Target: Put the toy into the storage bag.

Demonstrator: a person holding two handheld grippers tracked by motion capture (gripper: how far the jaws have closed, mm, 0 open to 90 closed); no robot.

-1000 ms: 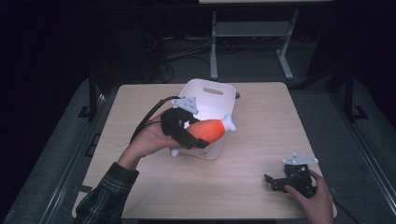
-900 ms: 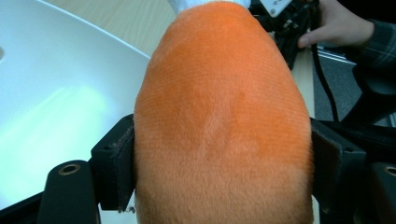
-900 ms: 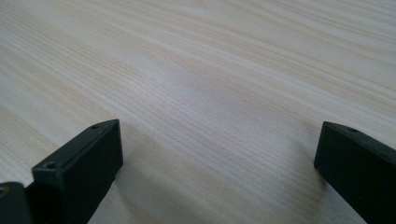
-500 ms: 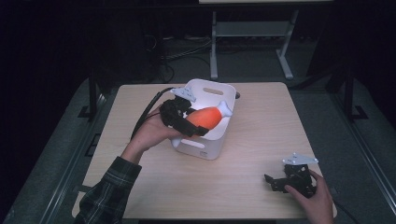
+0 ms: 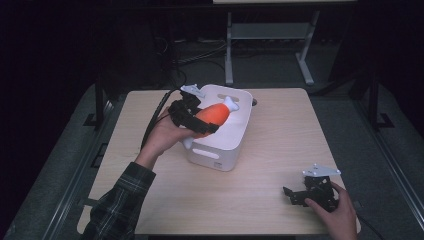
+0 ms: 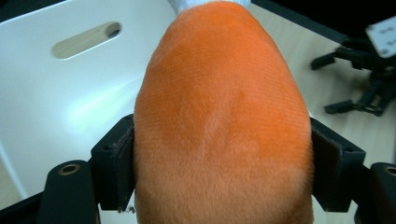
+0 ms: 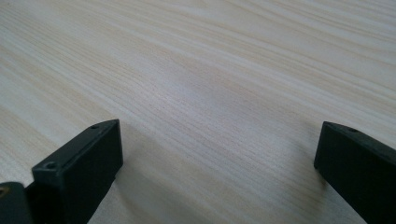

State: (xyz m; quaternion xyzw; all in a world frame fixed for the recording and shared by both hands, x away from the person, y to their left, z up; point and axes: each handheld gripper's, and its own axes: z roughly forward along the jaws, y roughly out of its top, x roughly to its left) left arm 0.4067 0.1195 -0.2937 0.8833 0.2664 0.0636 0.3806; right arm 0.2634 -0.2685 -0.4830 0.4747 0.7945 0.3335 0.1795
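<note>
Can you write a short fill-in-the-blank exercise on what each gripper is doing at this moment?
1. The left gripper is shut on a plush toy drumstick whose body is ____ in colour.
2. That toy is held above a white plastic ____ with slot handles.
3. The right gripper has its jaws ____, with nothing between them.
4. It sits low over the pale ____ table.

Missing words: orange; bin; open; wooden
</note>
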